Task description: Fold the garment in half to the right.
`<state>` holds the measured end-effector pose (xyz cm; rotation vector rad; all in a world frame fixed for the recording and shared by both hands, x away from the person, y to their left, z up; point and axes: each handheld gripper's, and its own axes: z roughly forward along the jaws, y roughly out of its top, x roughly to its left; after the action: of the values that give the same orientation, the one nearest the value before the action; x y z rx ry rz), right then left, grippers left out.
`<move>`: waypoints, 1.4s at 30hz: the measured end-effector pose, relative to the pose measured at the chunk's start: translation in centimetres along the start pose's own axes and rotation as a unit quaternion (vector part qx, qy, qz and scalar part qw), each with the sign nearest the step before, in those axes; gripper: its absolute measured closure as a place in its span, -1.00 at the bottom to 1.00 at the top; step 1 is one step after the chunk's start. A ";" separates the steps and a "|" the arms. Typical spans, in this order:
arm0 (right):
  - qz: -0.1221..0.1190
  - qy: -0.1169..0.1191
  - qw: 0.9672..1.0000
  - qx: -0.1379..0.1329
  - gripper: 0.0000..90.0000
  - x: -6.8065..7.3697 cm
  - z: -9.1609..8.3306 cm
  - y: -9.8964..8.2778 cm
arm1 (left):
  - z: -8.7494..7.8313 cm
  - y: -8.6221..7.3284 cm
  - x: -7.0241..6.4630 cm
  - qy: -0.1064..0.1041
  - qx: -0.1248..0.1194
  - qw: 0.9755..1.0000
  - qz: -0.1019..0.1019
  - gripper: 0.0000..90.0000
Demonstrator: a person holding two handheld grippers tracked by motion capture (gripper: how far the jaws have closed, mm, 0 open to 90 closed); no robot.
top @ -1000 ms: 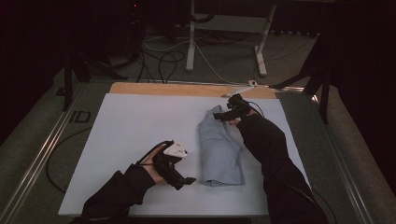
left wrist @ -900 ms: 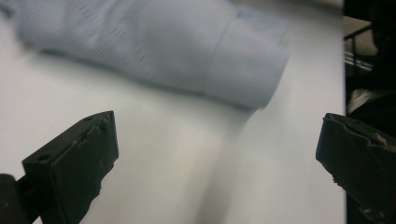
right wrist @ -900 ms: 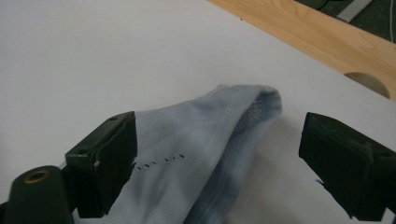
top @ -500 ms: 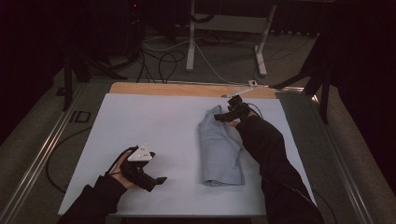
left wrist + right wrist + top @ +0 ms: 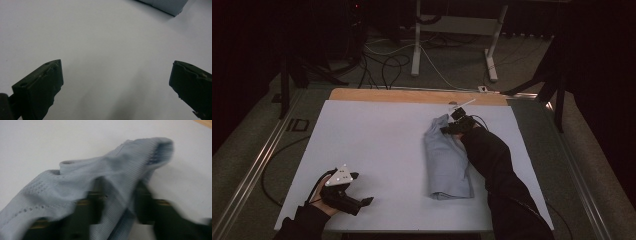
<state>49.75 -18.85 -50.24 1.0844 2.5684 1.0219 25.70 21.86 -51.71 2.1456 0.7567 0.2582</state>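
White and smooth, the table (image 5: 377, 150) carries a folded pale grey-blue ribbed knit garment (image 5: 446, 162) on its right half, its long axis running from the near edge toward the far edge. The garment's far end, with perforated patches, is pinched between the just-closing jaws of the right gripper (image 5: 451, 129). The left gripper (image 5: 362, 202) is held near the front left corner, jaws spread and empty.

From above we look forward and down over the white table (image 5: 377, 150); each gripper view sits close over it, both sharing the grey-blue cloth (image 5: 444, 160).
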 end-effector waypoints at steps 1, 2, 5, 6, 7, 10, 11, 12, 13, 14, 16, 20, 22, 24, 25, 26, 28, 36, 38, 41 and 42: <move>-0.009 0.000 1.000 0.001 0.78 0.1 0.0 0.2 | 0.1 -0.1 0.1 0.000 -0.001 1.000 -0.002 -0.99; -0.018 -0.001 1.000 -0.002 0.87 0.3 -0.2 0.5 | 0.1 -0.1 0.1 0.000 -0.001 1.000 -0.002 -0.99; -0.028 0.020 0.999 -0.024 0.89 0.7 -0.6 1.2 | 0.1 0.0 0.1 -0.002 -0.005 1.000 -0.001 -0.99; -0.026 0.027 0.999 -0.033 0.89 0.8 -0.7 1.4 | 0.1 0.0 0.1 -0.001 -0.007 1.000 -0.001 -0.99; -0.022 0.032 0.998 -0.040 0.90 0.7 -0.8 1.5 | 0.1 0.0 0.1 -0.001 -0.010 1.000 -0.001 -0.99; 0.001 0.043 0.998 -0.048 0.90 -0.1 -0.5 1.3 | 0.1 -0.1 0.0 -0.002 -0.011 1.000 0.003 -0.99; 0.003 0.033 0.999 -0.037 0.90 -0.3 -0.2 1.2 | 0.2 -0.1 0.0 -0.002 -0.012 1.000 0.002 -0.99; 0.008 0.030 0.999 -0.031 0.89 -0.5 0.0 0.9 | 0.2 -0.1 0.0 -0.002 -0.014 1.000 0.002 -0.99; 0.016 0.022 0.999 -0.024 0.89 -0.8 0.3 0.7 | 0.2 -0.1 -0.1 -0.002 -0.016 1.000 0.002 -0.99; 0.018 0.015 1.000 -0.018 0.89 -1.0 0.4 0.5 | 0.1 -0.1 -0.1 -0.002 -0.017 1.000 0.003 -0.99; 0.019 0.010 1.000 -0.013 0.89 -1.3 0.6 0.3 | 0.1 0.0 -0.1 -0.002 -0.020 1.000 0.004 -0.99; 0.021 0.001 1.000 -0.005 0.89 -1.6 0.7 0.2 | 0.1 -0.1 0.0 -0.001 -0.022 1.000 0.002 -0.99; 0.018 -0.012 1.000 0.004 0.86 -1.5 0.9 0.3 | 0.1 -0.1 0.0 -0.003 -0.023 1.000 0.000 -0.99; 0.019 -0.032 0.999 0.014 0.63 -1.5 1.2 0.2 | 0.1 -0.1 0.0 0.000 -0.024 1.000 0.001 -0.99; 0.014 -0.040 0.999 0.020 0.56 -1.5 1.5 0.0 | 0.1 -0.1 0.0 -0.002 -0.025 1.000 -0.001 -0.99; 0.016 -0.038 0.999 0.017 0.51 -1.5 1.7 -0.2 | 0.1 -0.1 0.0 -0.002 -0.025 1.000 0.000 -0.99; 0.029 -0.042 0.999 0.014 0.38 -1.7 1.7 -0.3 | 0.0 -0.1 0.1 0.000 -0.028 1.000 -0.001 -0.99; 0.029 -0.052 0.998 0.013 -0.22 -1.5 0.8 0.1 | -0.1 0.0 0.0 0.001 -0.029 1.000 0.001 -0.99; 0.022 -0.050 0.998 0.004 -0.31 -1.2 0.2 0.4 | -0.1 0.0 0.0 0.001 -0.029 1.000 0.001 -0.99; 0.019 -0.046 0.999 -0.011 -0.32 -0.7 -0.9 0.7 | -0.1 0.1 -0.1 0.001 -0.029 1.000 0.004 -0.99; 0.016 -0.046 0.999 -0.018 -0.29 -0.3 -1.4 0.7 | -0.1 0.1 -0.1 0.000 -0.030 1.000 0.005 -0.99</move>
<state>49.85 -19.46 -48.71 1.1404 2.4586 0.9958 25.60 21.79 -51.58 2.0932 0.7303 0.2834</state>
